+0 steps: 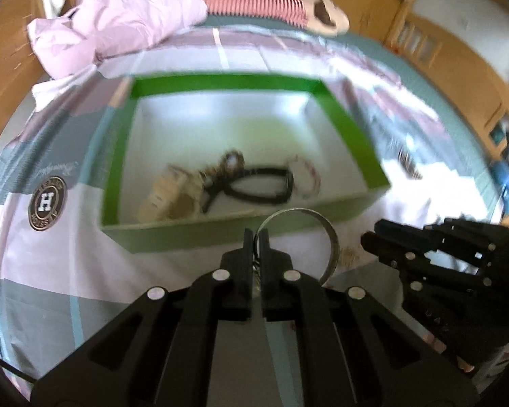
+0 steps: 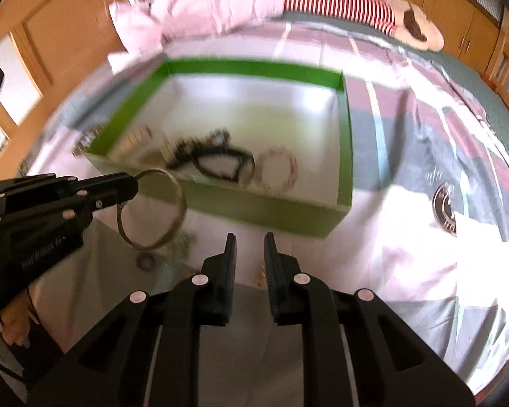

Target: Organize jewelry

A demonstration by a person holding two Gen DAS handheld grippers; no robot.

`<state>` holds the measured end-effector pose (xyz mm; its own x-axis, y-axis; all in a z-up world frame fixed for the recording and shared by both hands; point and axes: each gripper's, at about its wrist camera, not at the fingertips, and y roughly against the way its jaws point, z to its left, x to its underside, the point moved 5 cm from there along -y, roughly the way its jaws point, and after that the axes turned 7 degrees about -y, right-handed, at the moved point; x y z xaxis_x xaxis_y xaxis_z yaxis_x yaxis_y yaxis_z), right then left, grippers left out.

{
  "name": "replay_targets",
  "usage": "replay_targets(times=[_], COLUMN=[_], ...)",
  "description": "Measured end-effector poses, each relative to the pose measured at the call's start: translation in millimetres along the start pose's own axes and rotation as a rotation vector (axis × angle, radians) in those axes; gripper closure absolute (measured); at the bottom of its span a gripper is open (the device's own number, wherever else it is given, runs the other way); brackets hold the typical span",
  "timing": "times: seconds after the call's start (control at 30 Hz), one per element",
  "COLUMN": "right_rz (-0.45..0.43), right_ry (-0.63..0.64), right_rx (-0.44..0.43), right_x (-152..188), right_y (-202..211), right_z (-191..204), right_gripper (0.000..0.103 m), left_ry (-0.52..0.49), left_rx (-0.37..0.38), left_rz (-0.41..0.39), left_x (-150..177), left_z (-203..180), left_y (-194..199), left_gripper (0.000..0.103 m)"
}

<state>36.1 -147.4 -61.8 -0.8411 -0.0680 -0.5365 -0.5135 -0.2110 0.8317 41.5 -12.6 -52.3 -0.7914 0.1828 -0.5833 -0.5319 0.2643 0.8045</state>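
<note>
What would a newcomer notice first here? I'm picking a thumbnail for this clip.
The bright green box in the middle of the patchwork bedspread, with a black cord and a pink bracelet lying on its white floor. Next, the thin metal bangle pinched by the left gripper just short of the box's near wall. The right gripper is open and holds nothing.
</note>
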Motion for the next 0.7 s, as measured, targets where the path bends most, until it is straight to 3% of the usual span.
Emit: replay_targets(times=[0.27, 0.47, 0.7], right_rz=[-0.049, -0.043, -0.058], right_ry=[-0.045, -0.063, -0.054], right_rx=[-0.035, -0.061, -0.033], right_x=[-9, -9, -9], right_y=[4, 4, 2], right_z=[-8, -6, -5], right_gripper=[0.086, 0.086, 0.086], left_ry=[0.170, 0.189, 0.188], left_rx=[-0.004, 0.001, -0.009], left_rz=[-0.098, -0.087, -0.103], left_x=[-19, -18, -20], left_z=[47, 54, 53], left_y=[17, 13, 12], left_gripper=[0.099, 0.099, 0.099])
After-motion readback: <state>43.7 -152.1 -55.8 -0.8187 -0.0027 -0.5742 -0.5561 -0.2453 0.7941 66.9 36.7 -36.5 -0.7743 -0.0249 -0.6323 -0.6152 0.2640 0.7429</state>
